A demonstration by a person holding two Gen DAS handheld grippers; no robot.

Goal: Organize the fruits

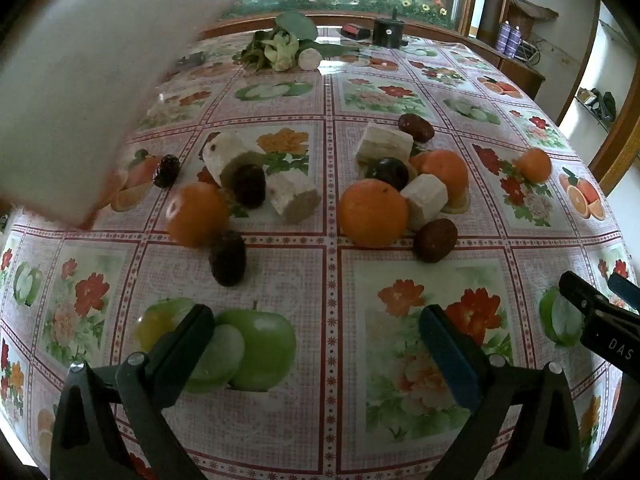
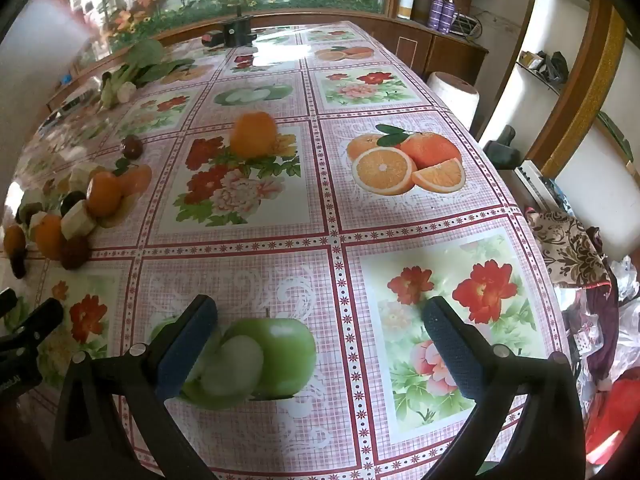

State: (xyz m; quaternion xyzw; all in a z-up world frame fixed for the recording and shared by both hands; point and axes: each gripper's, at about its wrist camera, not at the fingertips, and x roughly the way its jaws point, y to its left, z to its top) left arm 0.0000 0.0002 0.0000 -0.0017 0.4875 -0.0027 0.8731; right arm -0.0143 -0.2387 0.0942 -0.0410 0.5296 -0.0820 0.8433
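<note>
The table (image 1: 328, 280), under a glossy oilcloth printed with flowers, apples and oranges, fills both views. A blurred white object (image 1: 92, 80) covers the upper left of the left wrist view; what it is cannot be told.

The fruits lie loose in the middle of that view: oranges (image 1: 373, 213), pale cut sugarcane pieces (image 1: 425, 200) and dark red dates (image 1: 228, 258), in two rough clusters, with one small orange (image 1: 533, 165) apart at the right. A leafy vegetable (image 1: 280, 46) lies at the far end of the table.

The left gripper (image 1: 318, 344) is low in the frame, jaws spread wide with nothing between them; the fruit lies straight ahead, the nearest date just beyond its left finger, long axis pointing roughly away from the camera.

The right gripper (image 2: 320, 340) is equally wide and empty, over printed cloth. For it the pile sits far at the left edge, only the lone orange (image 2: 255, 135) ahead. The left hand looks nearer the clusters.
</note>
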